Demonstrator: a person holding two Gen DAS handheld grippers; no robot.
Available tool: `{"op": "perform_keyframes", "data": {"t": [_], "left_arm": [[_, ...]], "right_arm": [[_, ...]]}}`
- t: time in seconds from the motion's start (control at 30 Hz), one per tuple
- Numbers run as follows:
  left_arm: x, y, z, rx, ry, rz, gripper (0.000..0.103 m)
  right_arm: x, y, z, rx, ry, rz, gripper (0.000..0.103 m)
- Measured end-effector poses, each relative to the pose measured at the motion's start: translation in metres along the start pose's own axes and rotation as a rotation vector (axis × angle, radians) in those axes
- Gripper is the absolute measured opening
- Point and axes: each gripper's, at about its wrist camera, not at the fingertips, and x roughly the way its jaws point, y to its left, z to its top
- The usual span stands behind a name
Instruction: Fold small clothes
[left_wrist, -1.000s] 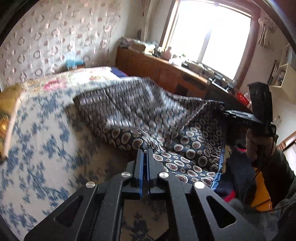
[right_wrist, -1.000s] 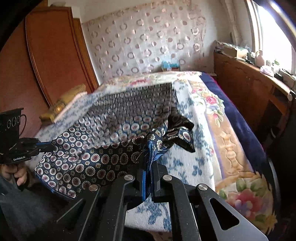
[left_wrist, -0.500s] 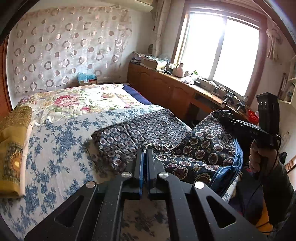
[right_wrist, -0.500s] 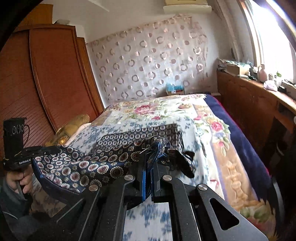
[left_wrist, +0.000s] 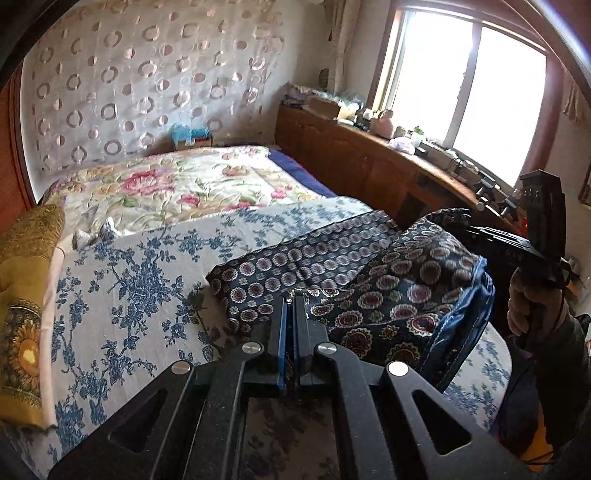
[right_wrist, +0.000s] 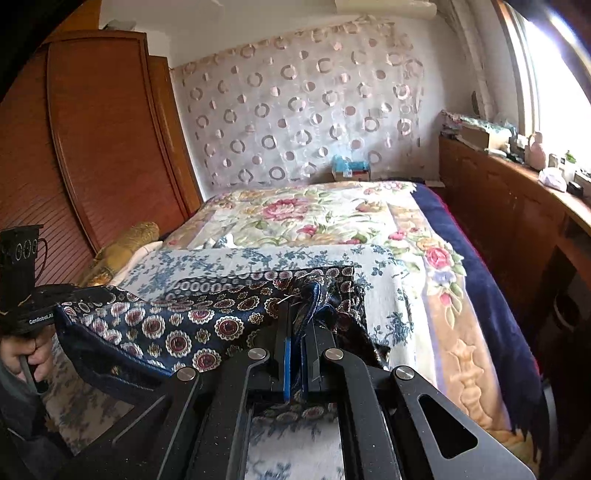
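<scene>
A dark navy garment with round medallion print and blue lining (left_wrist: 388, 295) hangs between my two grippers above the near end of the bed; its far part lies on the blue-flowered bedspread (left_wrist: 129, 280). My left gripper (left_wrist: 290, 295) is shut on one edge of it. My right gripper (right_wrist: 299, 299) is shut on a bunched blue-lined edge of the same garment (right_wrist: 177, 325). Each gripper shows in the other's view: the right one (left_wrist: 532, 236), the left one (right_wrist: 22, 280).
A floral quilt (right_wrist: 314, 218) covers the far bed. A yellow folded cloth (left_wrist: 26, 291) lies at the bed's left edge. A wooden cabinet (left_wrist: 369, 162) with clutter runs under the window. A wooden wardrobe (right_wrist: 103, 140) stands at the left.
Both grippers have lifted and pulled back toward the bed's near end, drawing the garment with them. Less of it lies spread on the bedspread, and it now doubles over itself.
</scene>
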Motion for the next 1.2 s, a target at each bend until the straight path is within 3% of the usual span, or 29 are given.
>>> {"op": "perform_keyframes", "data": {"t": [0.33,0.4,0.47,0.57,0.6,0.67,0.8,0.87,0.93,1.2], "left_arm": [[0.030,0.017,0.001,-0.025,0.075,-0.001,0.004],[0.027,0.019,0.001,-0.026,0.070,-0.016,0.009],[0.022,0.022,0.001,-0.025,0.058,-0.007,0.028],[0.017,0.030,0.001,-0.034,0.047,-0.010,0.041],[0.015,0.032,0.000,-0.035,0.047,-0.006,0.041],[0.013,0.037,-0.003,-0.038,0.046,0.004,0.042],[0.011,0.044,-0.011,-0.042,0.062,0.007,0.046],[0.010,0.046,-0.017,-0.044,0.071,0.003,0.057],[0.010,0.049,-0.021,-0.045,0.078,-0.005,0.062],[0.022,0.042,-0.033,-0.008,0.126,-0.022,0.062]], "right_arm": [[0.045,-0.001,0.017,-0.002,0.108,-0.025,0.003],[0.045,-0.001,0.023,-0.001,0.111,-0.031,0.003],[0.049,0.002,0.029,-0.005,0.120,-0.042,0.004],[0.052,0.006,0.036,-0.016,0.115,-0.048,0.008],[0.053,0.007,0.038,-0.017,0.115,-0.045,0.010],[0.054,0.008,0.043,-0.013,0.111,-0.058,0.026],[0.046,0.007,0.046,-0.021,0.072,-0.074,0.033],[0.037,0.004,0.049,-0.015,0.047,-0.091,0.043],[0.026,-0.001,0.049,-0.017,0.031,-0.103,0.044],[-0.003,-0.023,0.023,-0.016,0.067,-0.188,0.044]]}}
